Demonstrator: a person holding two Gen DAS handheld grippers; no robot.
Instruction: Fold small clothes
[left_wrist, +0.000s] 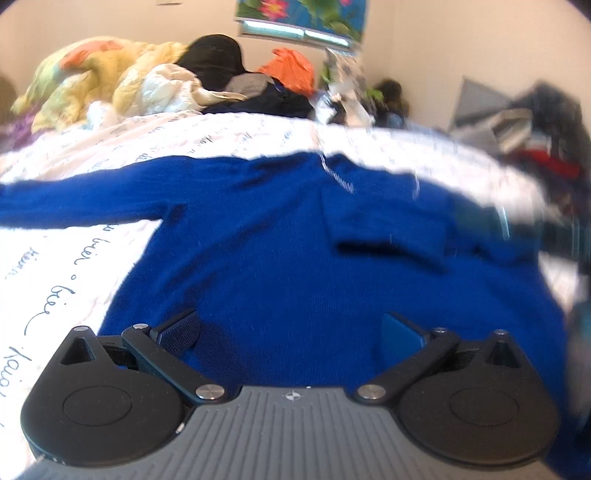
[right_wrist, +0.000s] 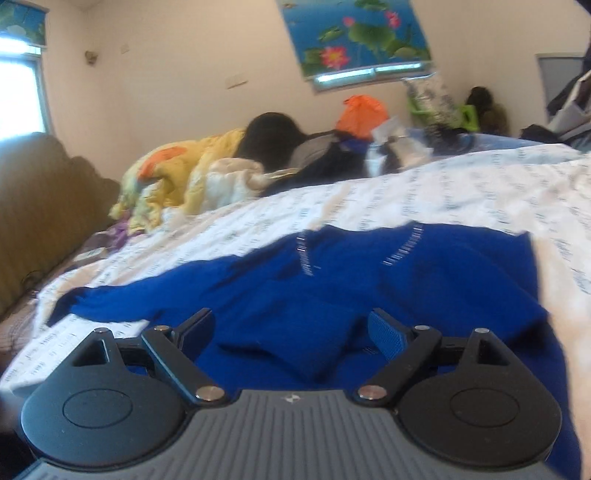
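Left wrist view shows the blue sweater (left_wrist: 280, 236) flat on the printed bedsheet (left_wrist: 66, 266), one sleeve folded across its chest, the other stretched out leftward. The left gripper (left_wrist: 291, 332) hovers spread and empty nearer that unfolded sleeve; the right gripper (right_wrist: 291, 332) likewise gapes empty above the folded sleeve.

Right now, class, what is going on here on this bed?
A person with a gripper in each hand is folding a blue sweater spread on the white printed bedsheet. One sleeve already lies folded across the body; the other sleeve stretches out flat. The left gripper and right gripper both stand open above the sweater, holding nothing.
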